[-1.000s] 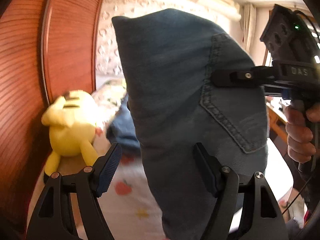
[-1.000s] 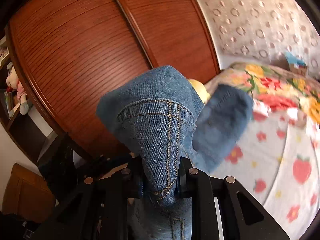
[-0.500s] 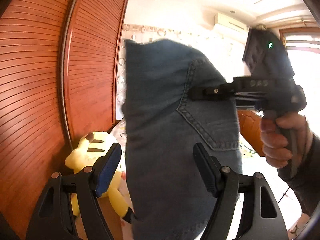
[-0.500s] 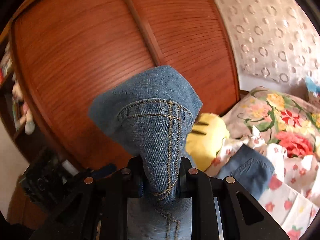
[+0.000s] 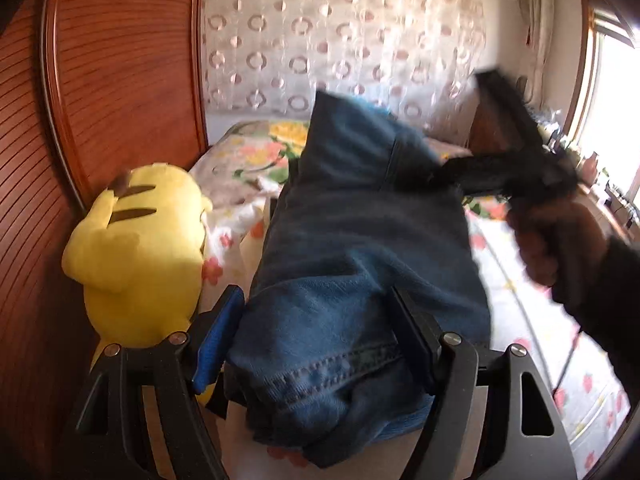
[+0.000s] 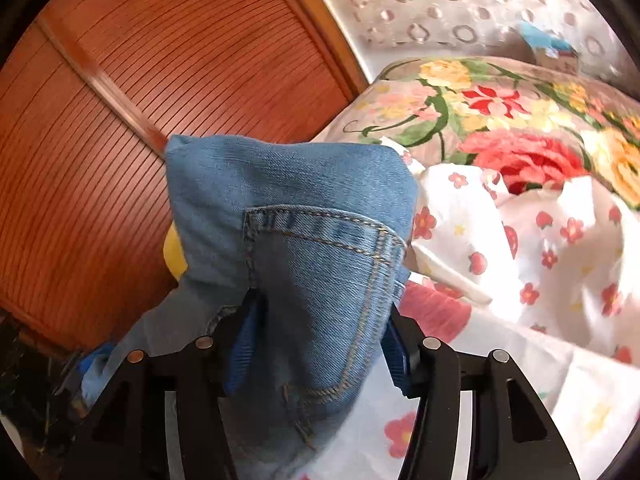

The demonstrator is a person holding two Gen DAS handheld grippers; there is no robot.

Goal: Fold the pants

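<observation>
From the left wrist camera, the left gripper (image 5: 316, 340) stands wide open with a bunched end of the jeans (image 5: 360, 272) lying between its fingers; whether the pads press on the cloth I cannot tell. A second ago the jeans hung upright in the air in front of the wooden sliding door (image 5: 120, 92). Now they lie slumped low over the bed (image 5: 532, 292), just beside the yellow plush toy (image 5: 140, 252). On the far side, the right gripper (image 5: 440, 172), blurred and held by a hand (image 5: 556, 240), sits at the pocket seam of the jeans.

From the right wrist camera, the right gripper (image 6: 320, 344) was clamped tight on a narrow pinch of denim a moment ago. Its jaws have just been opening, and the pocket corner of the jeans (image 6: 304, 248) still sits between them, loose, with the blue pads standing off at either side. Behind lie the flowered sheet (image 6: 560, 260) and a floral blanket (image 6: 500, 112).

By my reckoning the jeans are being laid down on the bed so that folding can begin; no fold looks made yet.
</observation>
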